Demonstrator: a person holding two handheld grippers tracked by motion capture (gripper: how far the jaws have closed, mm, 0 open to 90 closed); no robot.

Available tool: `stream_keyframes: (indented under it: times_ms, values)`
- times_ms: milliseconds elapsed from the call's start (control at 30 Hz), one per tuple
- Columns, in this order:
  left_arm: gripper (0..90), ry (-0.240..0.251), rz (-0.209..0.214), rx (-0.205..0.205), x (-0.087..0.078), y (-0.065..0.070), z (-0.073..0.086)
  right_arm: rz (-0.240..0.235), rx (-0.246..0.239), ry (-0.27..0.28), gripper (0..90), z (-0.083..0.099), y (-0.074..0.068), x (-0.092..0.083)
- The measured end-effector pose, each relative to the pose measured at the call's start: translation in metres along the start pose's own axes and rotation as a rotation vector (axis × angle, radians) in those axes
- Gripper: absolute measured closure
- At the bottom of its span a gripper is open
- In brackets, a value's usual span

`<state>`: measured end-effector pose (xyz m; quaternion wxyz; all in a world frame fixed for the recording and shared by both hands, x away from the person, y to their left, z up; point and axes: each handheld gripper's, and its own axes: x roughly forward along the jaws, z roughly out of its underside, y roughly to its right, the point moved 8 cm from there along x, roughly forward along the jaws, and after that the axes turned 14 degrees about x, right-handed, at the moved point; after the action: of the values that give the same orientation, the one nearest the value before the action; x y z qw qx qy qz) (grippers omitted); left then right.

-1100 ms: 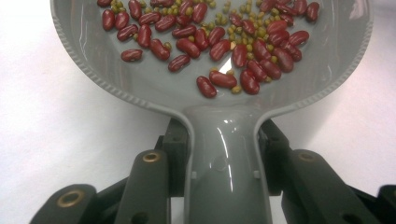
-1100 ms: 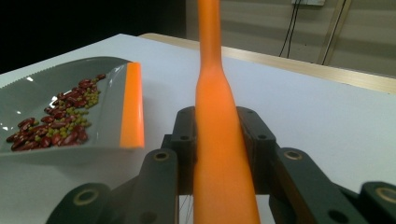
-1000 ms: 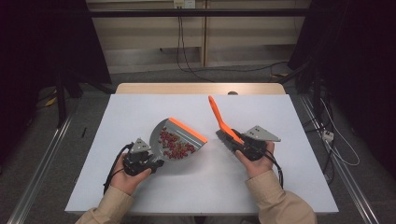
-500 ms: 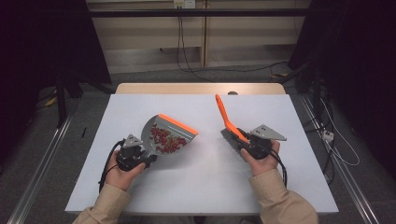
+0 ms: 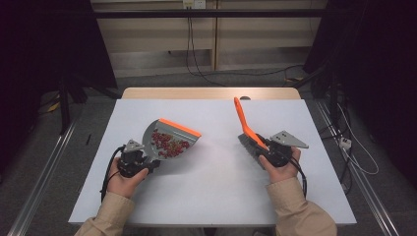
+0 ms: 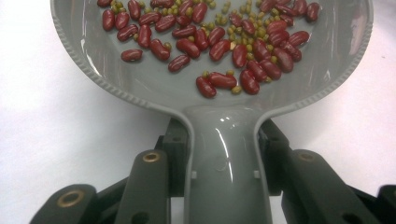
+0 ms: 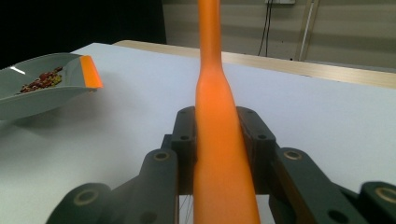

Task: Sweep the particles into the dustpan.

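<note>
1. High view: left gripper [image 5: 147, 158], lower left of the frame, clenched on the handle of the grey dustpan [image 5: 164, 139]; pan reaching up and right over the white counter [image 5: 216, 191], orange lip toward frame centre, beans [image 5: 168, 144] heaped in the bowl. Right gripper [image 5: 259, 147], lower right, clenched on the orange brush [image 5: 244, 123]; handle slanting up toward the top of the frame, bristle head dark and low by the hand. Pan and brush well apart.

2. Left gripper view: dustpan handle [image 6: 229, 172] running up the middle from the bottom edge, pinched between the two black fingers [image 6: 175, 154] on either side. Red beans [image 6: 219, 42] mixed with small green ones spread across the upper half, none at the rim. Likely step: carrying the load away. Best done level or tipped slightly back toward the handle, moved slowly, no jolts, lip never lowest.

3. Right gripper view: brush handle [image 7: 219, 121] centred, gripped firmly by both fingers [image 7: 254, 140], rising out of the top edge. Dustpan [image 7: 42, 95] at far left, orange lip facing frame centre. Brush best kept still and clear of the pan's path.
</note>
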<state>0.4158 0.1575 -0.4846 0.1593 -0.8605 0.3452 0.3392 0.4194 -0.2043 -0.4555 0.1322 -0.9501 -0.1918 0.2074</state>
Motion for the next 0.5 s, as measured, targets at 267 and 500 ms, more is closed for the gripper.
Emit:
stream_keyframes:
  times_ms: [267, 500]
  values:
    - [64.2, -0.022, -0.022, -0.024, 0.000, -0.009, 0.005, 0.006, 0.006, 0.004, 71.3, -0.001, 0.006, -0.002]
    - [64.2, -0.025, -0.046, -0.046, 0.000, -0.015, 0.007, 0.013, 0.002, 0.005, 71.3, -0.001, 0.009, -0.004]
